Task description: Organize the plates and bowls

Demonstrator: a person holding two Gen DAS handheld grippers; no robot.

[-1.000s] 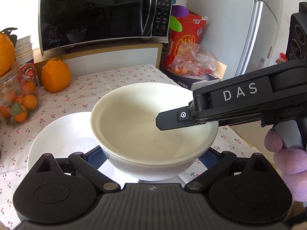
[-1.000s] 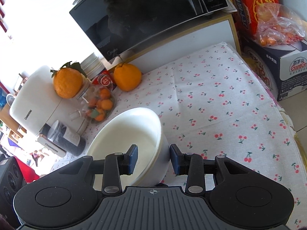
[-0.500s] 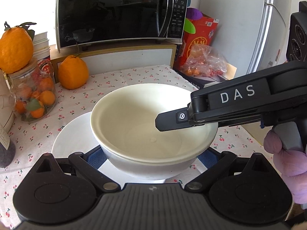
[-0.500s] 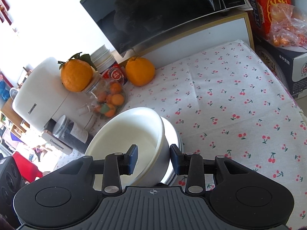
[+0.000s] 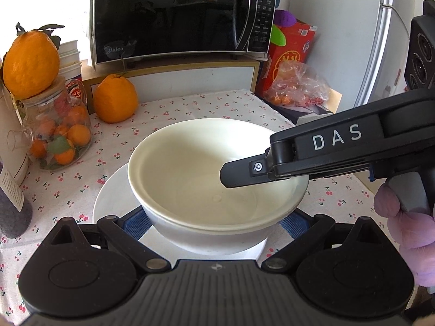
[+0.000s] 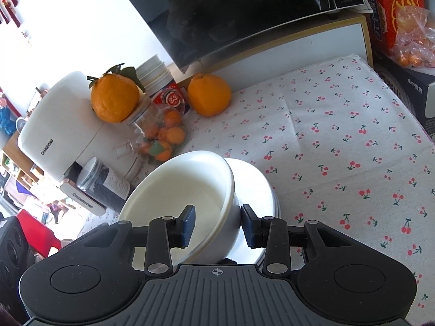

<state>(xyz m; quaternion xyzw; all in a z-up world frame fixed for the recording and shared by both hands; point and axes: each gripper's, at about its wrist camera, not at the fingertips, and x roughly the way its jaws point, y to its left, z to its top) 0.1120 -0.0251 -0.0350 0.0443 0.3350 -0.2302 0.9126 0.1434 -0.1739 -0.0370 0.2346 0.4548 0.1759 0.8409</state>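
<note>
The bowl [image 5: 217, 179] is sitting over the plate [image 5: 114, 203] on the cherry-print counter [image 6: 339, 135], and both grippers are gripping it. Whether the bowl's base is touching the plate or hanging just above it cannot be told.

The right gripper [image 6: 217, 224] is straddling the bowl's near wall: one finger is sitting inside the bowl, the other outside, with the rim pinched between them at a narrow opening. In the left wrist view this same gripper [image 5: 233, 172] is reaching in from the right, its inner finger lying over the bowl's hollow, held by a gloved hand [image 5: 407, 228].

The left gripper [image 5: 214, 222] is standing wide, its blue pads [image 5: 136, 222] lying on either side of the bowl's lower wall. The pads appear to be pressing on the bowl, though the contact itself is partly hidden behind its curve.

The plate is showing as a white crescent to the left of and beneath the bowl. Behind it are standing a jar [image 5: 57, 135] of small oranges with a large orange [image 5: 30, 62] on its lid, another orange [image 5: 115, 99] on the counter, and a microwave [image 5: 174, 16] on a shelf.
</note>
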